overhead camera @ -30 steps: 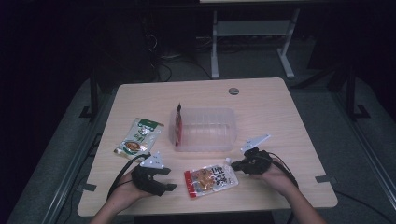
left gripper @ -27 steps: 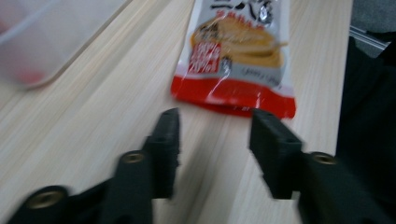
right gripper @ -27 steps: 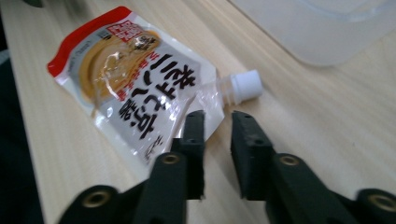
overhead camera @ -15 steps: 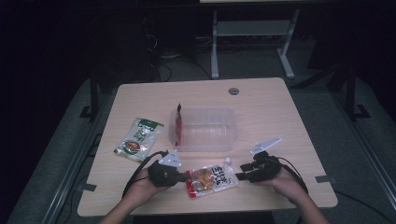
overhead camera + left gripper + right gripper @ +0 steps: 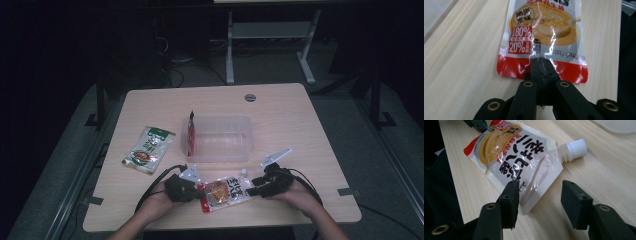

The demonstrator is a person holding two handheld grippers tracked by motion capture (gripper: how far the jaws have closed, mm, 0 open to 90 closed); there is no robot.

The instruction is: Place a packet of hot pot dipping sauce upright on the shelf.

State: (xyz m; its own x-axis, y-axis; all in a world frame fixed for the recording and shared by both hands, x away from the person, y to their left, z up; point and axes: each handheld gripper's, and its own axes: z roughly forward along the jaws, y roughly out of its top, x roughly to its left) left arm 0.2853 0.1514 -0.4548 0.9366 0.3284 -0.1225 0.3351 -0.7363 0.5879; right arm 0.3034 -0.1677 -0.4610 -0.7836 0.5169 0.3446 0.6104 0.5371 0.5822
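A spouted food pouch [image 5: 227, 190] with a red bottom band and white cap [image 5: 576, 147] lies flat near the table's front edge. My left gripper [image 5: 200, 191] is at its red end. In the left gripper view the jaws [image 5: 541, 61] are shut on the red bottom edge of the pouch [image 5: 541, 27]. My right gripper [image 5: 252, 190] is at the spout end. In the right gripper view it [image 5: 540, 191] stands open, its jaws straddling the clear top corner of the pouch [image 5: 509, 152], just short of the cap.
A clear plastic container [image 5: 220, 137] stands mid-table behind the pouch, with a red packet [image 5: 191, 135] upright at its left end. A green pouch [image 5: 148, 149] lies to the left. The table's front edge [image 5: 225, 222] runs close under both hands.
My left gripper has moved right to the pouch's red end and shut on it. My right gripper has shifted slightly nearer the front edge, staying at the spout end.
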